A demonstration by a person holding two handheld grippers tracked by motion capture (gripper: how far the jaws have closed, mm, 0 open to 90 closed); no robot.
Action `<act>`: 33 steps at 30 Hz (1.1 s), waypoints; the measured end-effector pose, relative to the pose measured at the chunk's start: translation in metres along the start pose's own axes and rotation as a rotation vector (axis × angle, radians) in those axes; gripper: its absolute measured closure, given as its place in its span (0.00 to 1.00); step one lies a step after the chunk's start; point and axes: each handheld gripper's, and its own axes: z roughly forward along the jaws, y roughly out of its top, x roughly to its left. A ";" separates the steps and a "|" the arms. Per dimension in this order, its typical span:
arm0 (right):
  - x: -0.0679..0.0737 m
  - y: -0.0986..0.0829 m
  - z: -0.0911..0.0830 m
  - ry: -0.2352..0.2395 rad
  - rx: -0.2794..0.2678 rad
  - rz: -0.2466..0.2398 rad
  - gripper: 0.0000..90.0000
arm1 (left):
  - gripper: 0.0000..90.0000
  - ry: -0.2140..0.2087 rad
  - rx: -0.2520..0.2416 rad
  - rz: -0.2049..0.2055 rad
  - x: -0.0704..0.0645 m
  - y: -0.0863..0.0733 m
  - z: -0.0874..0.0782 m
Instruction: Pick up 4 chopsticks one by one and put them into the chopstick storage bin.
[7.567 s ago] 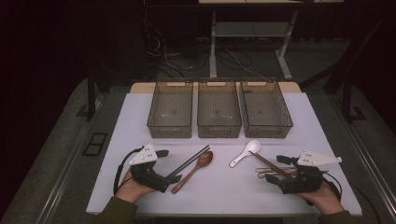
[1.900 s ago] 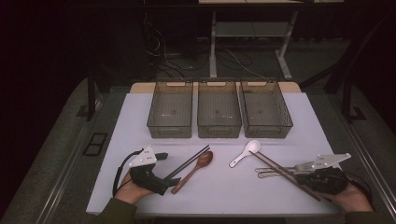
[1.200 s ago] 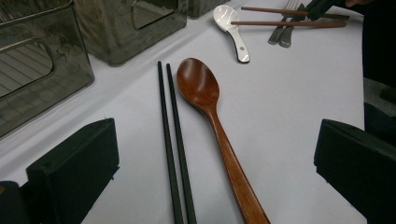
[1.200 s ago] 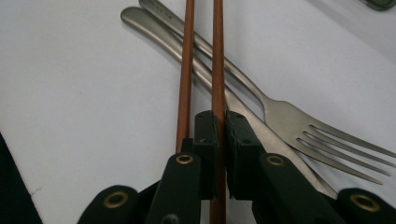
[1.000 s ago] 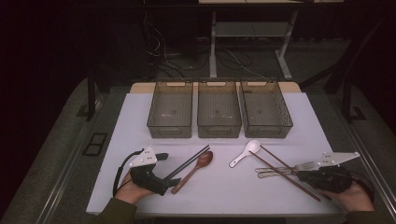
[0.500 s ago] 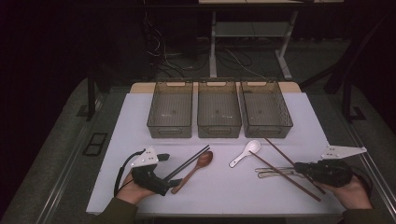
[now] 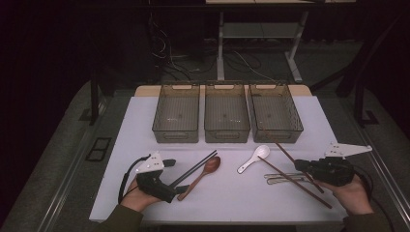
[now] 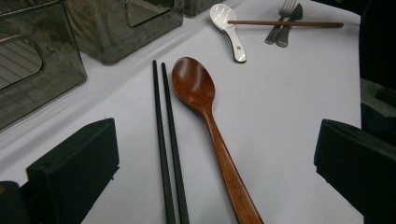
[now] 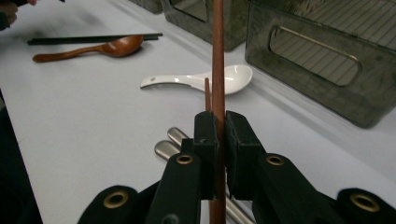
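My right gripper (image 7: 302, 166) (image 9: 217, 122) is shut on a brown wooden chopstick (image 7: 283, 148) (image 9: 217, 60). It holds the stick off the table, far tip pointing at the right-hand bin (image 7: 275, 112). The second brown chopstick (image 7: 270, 165) (image 9: 207, 93) lies on the table across a metal fork and spoon (image 7: 275, 180) (image 9: 170, 140). Beside them is a white soup spoon (image 7: 254, 158) (image 9: 201, 79). My left gripper (image 7: 162, 181) (image 8: 215, 126) rests open at the near left. Its jaws stand wide on either side of two black chopsticks (image 7: 193, 169) (image 8: 166, 140) and a wooden spoon (image 7: 200, 176) (image 8: 205, 116).
Three smoky clear bins stand in a row at the back of the white mat (image 7: 232, 193): left (image 7: 176, 113), middle (image 7: 226, 113) and right. Bare mat lies in front of the cutlery. The mat's edges drop to a dark floor.
My right gripper has closed on one brown chopstick, lifted it and drawn back to the right. The left gripper and the other cutlery have stayed put.
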 end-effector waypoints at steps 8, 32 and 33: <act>0.004 0.011 0.010 -0.001 -0.022 -0.002 0.93 | 0.00 0.000 -0.003 -0.006 0.000 0.000 0.000; 0.013 0.054 0.044 0.001 -0.063 -0.011 0.93 | 0.00 -0.014 0.004 -0.018 0.002 -0.003 0.003; 0.014 0.055 0.046 0.001 -0.065 -0.012 0.93 | 0.00 -0.014 0.005 -0.017 0.003 -0.003 0.003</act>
